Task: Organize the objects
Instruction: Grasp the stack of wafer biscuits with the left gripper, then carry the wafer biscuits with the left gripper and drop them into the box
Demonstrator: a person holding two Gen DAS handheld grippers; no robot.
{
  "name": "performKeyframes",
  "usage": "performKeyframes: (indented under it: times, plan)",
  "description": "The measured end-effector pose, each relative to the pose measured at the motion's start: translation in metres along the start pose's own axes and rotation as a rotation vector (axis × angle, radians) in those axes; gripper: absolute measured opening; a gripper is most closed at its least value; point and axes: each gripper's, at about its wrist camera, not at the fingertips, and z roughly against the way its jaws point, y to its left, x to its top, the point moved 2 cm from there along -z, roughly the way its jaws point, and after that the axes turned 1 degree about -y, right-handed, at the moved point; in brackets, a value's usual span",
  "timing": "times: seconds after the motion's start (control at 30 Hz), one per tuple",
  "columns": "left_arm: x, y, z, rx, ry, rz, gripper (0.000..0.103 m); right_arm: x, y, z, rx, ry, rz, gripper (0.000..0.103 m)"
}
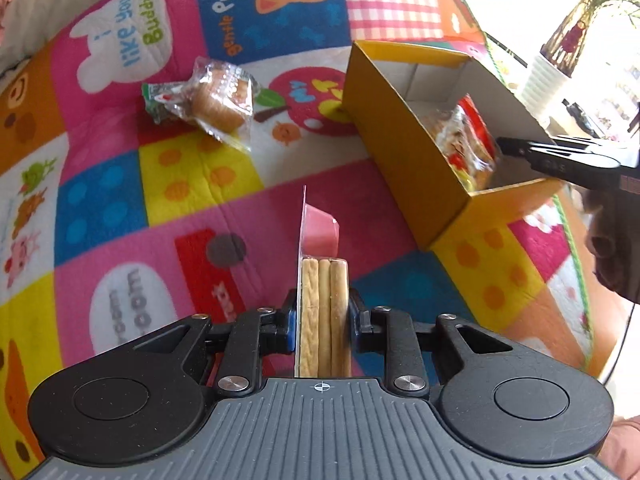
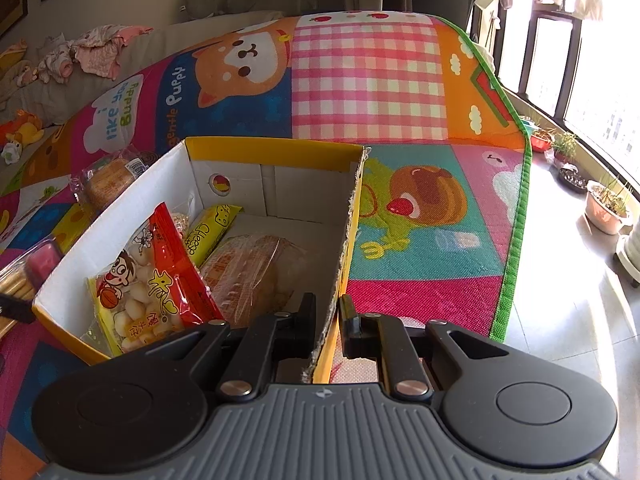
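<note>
Your left gripper (image 1: 322,320) has its jaws clenched on a biscuit pack (image 1: 322,300), held on edge above the mat (image 1: 200,200); three pale sticks show through the clear side, with a pink dip cup at the far end. Your right gripper (image 2: 326,320) straddles the near right wall of the box (image 2: 348,216), one jaw inside and one outside; the jaws sit close to the cardboard, but you cannot tell from the wrist view whether they press it. The box is yellow outside, white inside, open-topped, resting on the mat toward its window-side edge. Inside the box: a red-and-yellow snack bag (image 2: 148,276) leaning against the left wall, a yellow cheese pack (image 2: 212,232) behind it, and a bread bag (image 2: 252,272) lying flat on the floor of the box beside them. In the left wrist view the box (image 1: 400,128) stands right of the biscuit pack, well apart from it, with your right gripper (image 1: 516,148) reaching over its far wall. Outside the box, a wrapped cake (image 1: 220,100) lies on the mat touching a small green packet (image 1: 160,100), both well left of the box. Potted plants (image 2: 604,204) stand on the floor past the mat's green-trimmed edge.
</note>
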Motion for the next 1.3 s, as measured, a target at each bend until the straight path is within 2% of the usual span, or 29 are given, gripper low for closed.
performKeyframes:
  times: [0.1,0.2,0.37,0.47,0.57,0.73,0.83,0.9,0.97,1.2,1.3]
  plan:
    - [-0.014,0.003,0.016,-0.050,0.013,0.074,0.026,0.000,0.001,0.000,-0.003,0.001,-0.002,0.013]
    - [-0.021,0.006,0.033,-0.097,-0.007,0.133,0.026,0.001,0.002,0.000,-0.006,0.003,-0.004,0.013]
    - [-0.021,0.000,0.048,-0.109,-0.031,0.153,0.026,0.001,0.002,0.000,-0.010,0.003,-0.007,0.013]
    - [-0.014,-0.007,0.055,-0.156,-0.035,0.157,0.026,0.001,0.002,0.000,-0.010,0.003,-0.007,0.013]
    - [0.007,-0.015,0.073,-0.178,-0.094,0.138,0.026,0.001,0.002,0.000,-0.009,0.003,-0.008,0.013]
    - [0.065,-0.034,0.112,-0.246,-0.256,0.122,0.026,0.001,0.002,0.000,-0.006,0.002,-0.011,0.013]
    - [0.100,-0.053,0.121,-0.294,-0.350,0.104,0.026,0.001,0.002,0.000,-0.004,-0.001,-0.016,0.013]
    - [0.124,-0.067,0.114,-0.309,-0.398,0.103,0.026,0.001,0.001,-0.001,-0.002,-0.002,-0.022,0.013]
    - [0.140,-0.075,0.098,-0.323,-0.398,0.140,0.026,0.000,0.000,-0.002,0.001,0.000,-0.031,0.013]
    - [0.170,-0.085,0.021,-0.422,-0.270,0.281,0.026,0.001,-0.004,-0.002,0.016,0.005,-0.037,0.013]
    - [0.179,-0.090,0.008,-0.434,-0.268,0.271,0.027,0.001,-0.004,-0.002,0.018,0.005,-0.041,0.013]
